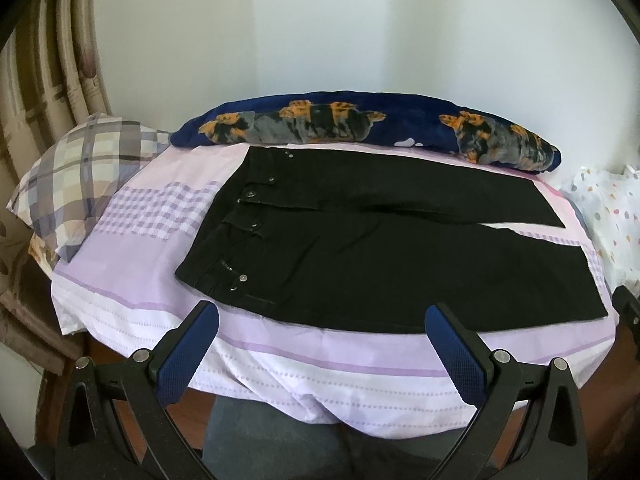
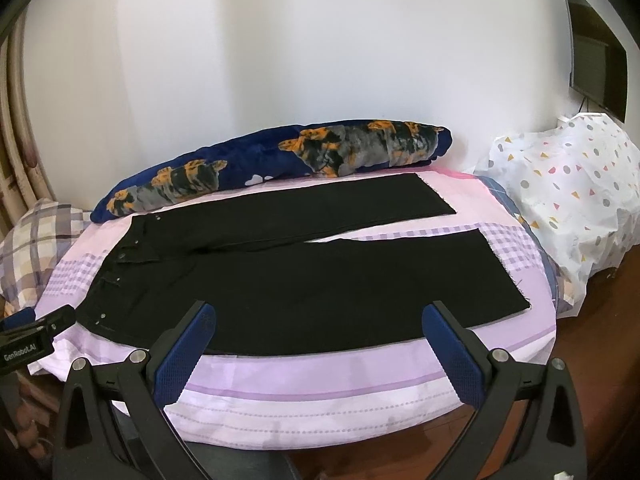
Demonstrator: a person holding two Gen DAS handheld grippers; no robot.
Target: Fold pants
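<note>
A bed (image 1: 320,356) covered in a lilac sheet was set against a white wall, with a navy blanket (image 1: 360,128) along its far edge and a plaid pillow (image 1: 76,176) at the left. Black pants (image 1: 380,256) were laid flat on it, waist to the left, legs slightly parted. The left gripper (image 1: 322,340) and right gripper (image 2: 320,338) were held before the near edge, fingers (image 1: 188,356) spread wide, nothing gripped or touched.

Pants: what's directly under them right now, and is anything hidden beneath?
The pants lie flat, both legs spread, on a purple-and-white bedsheet that shows all around them. Whatever lies beneath the fabric is covered, though no lump shows. The blue blanket sits behind them.
</note>
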